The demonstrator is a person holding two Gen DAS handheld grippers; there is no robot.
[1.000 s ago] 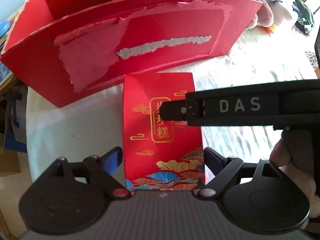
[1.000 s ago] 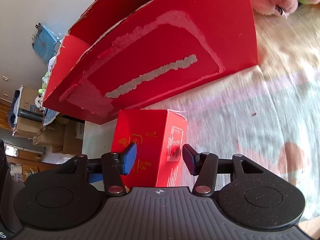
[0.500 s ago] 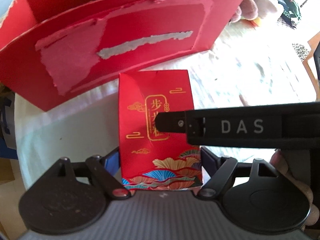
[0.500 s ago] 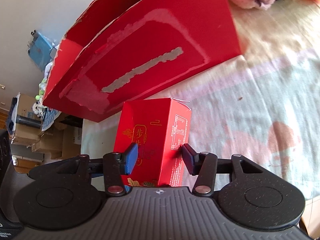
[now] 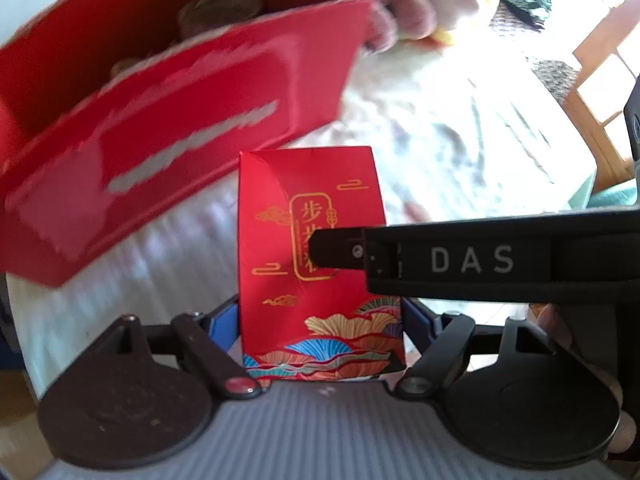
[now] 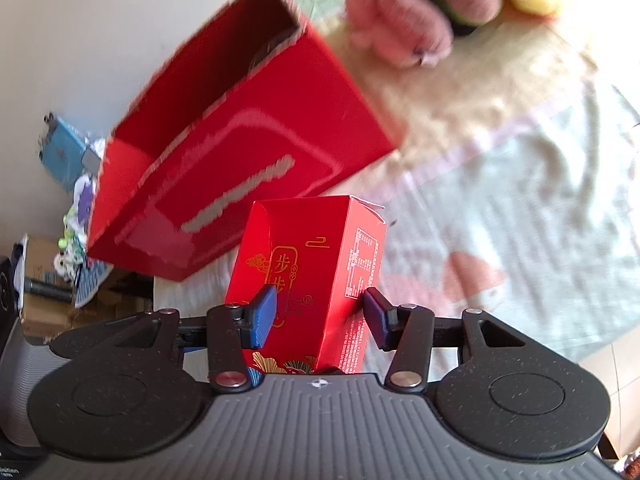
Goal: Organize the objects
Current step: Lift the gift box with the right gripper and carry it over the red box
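Note:
A small red gift box (image 5: 312,240) with gold lettering stands upright between both grippers. My left gripper (image 5: 324,320) is shut on its two narrow sides, the blue pads pressing near its base. My right gripper (image 6: 318,316) is shut on the same small red box (image 6: 304,248), one pad on the lettered front and the other against the far side. One of its fingers (image 5: 440,260), marked DAS, lies across the box's front in the left wrist view. Behind it the large open red carton (image 5: 180,120) (image 6: 248,152) stands on the tablecloth.
Round tins (image 5: 220,12) sit inside the large carton. Pink and white plush toys (image 5: 400,0) (image 6: 400,20) lie beyond it. The pale tablecloth (image 6: 520,200) stretches to the right. Cardboard boxes and clutter (image 6: 40,288) lie off the table's left edge; a wooden chair (image 5: 592,100) stands at the right.
Both grippers have closed onto the small red box and risen with it. The large carton now sits lower and farther off in view, with its inside showing.

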